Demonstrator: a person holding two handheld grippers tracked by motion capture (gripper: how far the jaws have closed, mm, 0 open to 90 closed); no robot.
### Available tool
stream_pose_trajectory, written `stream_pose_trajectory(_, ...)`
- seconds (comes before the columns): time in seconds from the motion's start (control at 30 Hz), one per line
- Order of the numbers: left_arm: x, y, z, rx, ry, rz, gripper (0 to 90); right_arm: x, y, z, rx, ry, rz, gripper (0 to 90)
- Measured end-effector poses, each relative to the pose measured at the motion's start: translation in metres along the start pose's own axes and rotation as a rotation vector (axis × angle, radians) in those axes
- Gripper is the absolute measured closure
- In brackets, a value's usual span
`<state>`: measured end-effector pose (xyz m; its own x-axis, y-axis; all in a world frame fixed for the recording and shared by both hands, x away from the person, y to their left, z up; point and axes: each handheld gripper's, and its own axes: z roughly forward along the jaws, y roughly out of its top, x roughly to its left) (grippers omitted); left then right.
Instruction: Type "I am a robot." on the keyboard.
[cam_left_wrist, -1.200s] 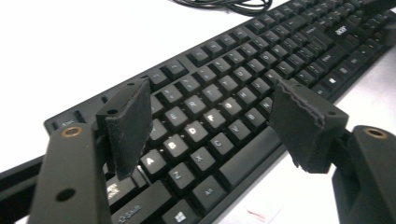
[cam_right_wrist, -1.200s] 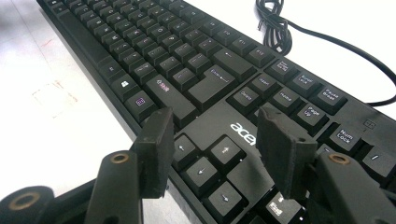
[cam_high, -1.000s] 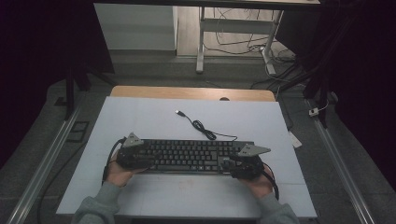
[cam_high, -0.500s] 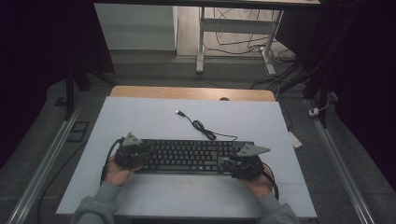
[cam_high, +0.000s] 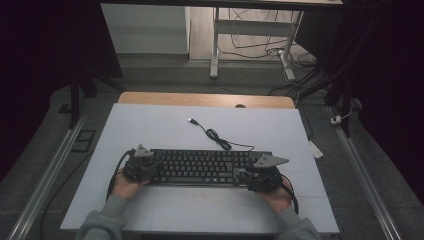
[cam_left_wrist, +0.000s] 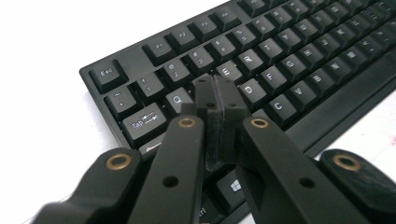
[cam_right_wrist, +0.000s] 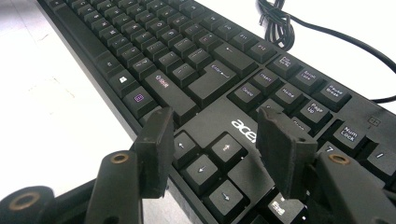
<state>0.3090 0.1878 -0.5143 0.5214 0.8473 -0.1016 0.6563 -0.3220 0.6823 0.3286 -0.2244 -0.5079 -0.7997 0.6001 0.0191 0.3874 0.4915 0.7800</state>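
The left gripper (cam_left_wrist: 217, 91) has its two jaws pressed flat against each other, pads meeting with nothing between them, and their tips sit down among the keys of the black Acer keyboard (cam_high: 205, 166), around the W and S, with Q just to one side of the tips and E just beyond them. Those jaws have just been closing: a second ago, seen from above, they stood spread at the keyboard's left end, and now they are clenched empty while the hand (cam_high: 125, 186) has barely shifted. The right gripper (cam_right_wrist: 219, 140) stands released, its jaws held apart above the arrow keys, the Acer logo showing in the gap between them and the Enter key farther ahead; I cannot tell whether its tips touch the keys. It looks the same as before, parked at the right end. The keyboard lies flat across the white table top (cam_high: 150, 125) under both grippers, its cable (cam_high: 215, 134) coiled and trailing away beyond them.
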Motion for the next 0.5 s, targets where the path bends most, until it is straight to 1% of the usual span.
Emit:
stream_pose_trajectory(0.23, 0.0003, -0.0008, 0.007, 0.021, 0.017, 0.001, 88.8, 0.0006, -0.0001, 0.0009, 0.002, 0.002, -0.001, 46.9)
stream_pose_trajectory(0.5, 0.0001, -0.0006, 0.0088, 0.019, 0.019, -0.002, 88.8, 0.0004, -0.0002, 0.0009, 0.004, 0.0, -0.001, 46.8)
